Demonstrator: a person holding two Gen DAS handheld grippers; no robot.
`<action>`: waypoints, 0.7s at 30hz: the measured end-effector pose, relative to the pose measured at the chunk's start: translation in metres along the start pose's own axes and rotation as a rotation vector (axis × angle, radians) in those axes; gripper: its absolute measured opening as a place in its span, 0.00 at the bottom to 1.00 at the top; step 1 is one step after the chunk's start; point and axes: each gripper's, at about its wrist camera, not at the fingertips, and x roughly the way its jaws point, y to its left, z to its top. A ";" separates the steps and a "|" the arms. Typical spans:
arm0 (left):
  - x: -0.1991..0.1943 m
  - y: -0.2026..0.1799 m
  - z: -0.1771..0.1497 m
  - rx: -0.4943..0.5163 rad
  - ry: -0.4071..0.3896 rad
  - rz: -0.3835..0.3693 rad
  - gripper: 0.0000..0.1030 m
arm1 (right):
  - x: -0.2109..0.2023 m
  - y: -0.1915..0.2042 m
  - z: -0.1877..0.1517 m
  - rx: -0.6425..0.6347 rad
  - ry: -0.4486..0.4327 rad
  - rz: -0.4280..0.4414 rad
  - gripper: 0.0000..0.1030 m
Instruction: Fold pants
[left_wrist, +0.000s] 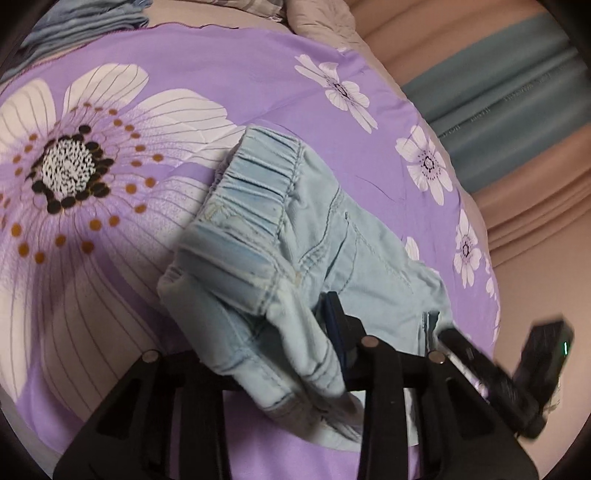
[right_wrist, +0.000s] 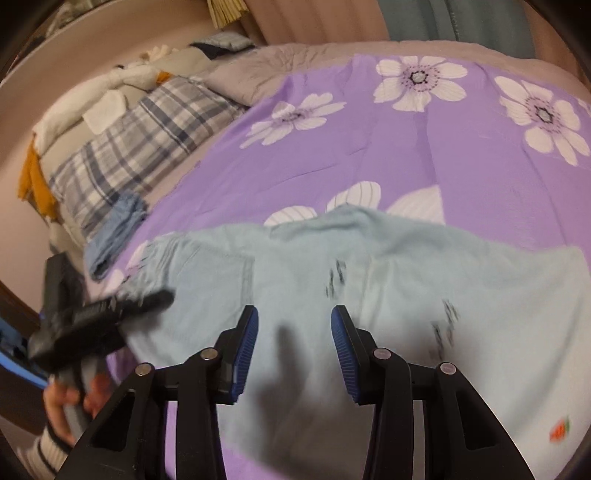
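On the purple bedspread with white flower print (right_wrist: 461, 155), going from the left, a pile of plaid and white bedding (right_wrist: 122, 147) lies along the far left edge, with a small folded blue cloth (right_wrist: 114, 236) just beside it. Next comes the left gripper (left_wrist: 314, 332), closed on a bunch of the light blue denim pants (left_wrist: 280, 236) near their gathered elastic waistband (left_wrist: 258, 173), which hangs raised off the bed in the left wrist view. The rest of the pants spreads to the right across the near part of the bedspread, a small orange patch (right_wrist: 559, 432) showing at the near right. The right gripper (right_wrist: 293, 350) hovers over the middle of the fabric, fingers wide apart and holding nothing. This looks like an early fold, waistband being carried over. The next move likely calls for the right gripper to pinch the cloth so the layers lie flat.
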 end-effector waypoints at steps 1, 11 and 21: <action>0.000 0.000 -0.001 0.012 0.002 0.008 0.31 | 0.006 0.000 0.004 0.000 0.007 0.000 0.39; 0.006 -0.011 -0.001 0.111 -0.011 0.081 0.31 | 0.057 0.008 0.016 -0.040 0.136 -0.077 0.27; 0.007 -0.016 -0.003 0.154 -0.025 0.111 0.31 | 0.015 0.047 -0.030 -0.217 0.203 -0.129 0.27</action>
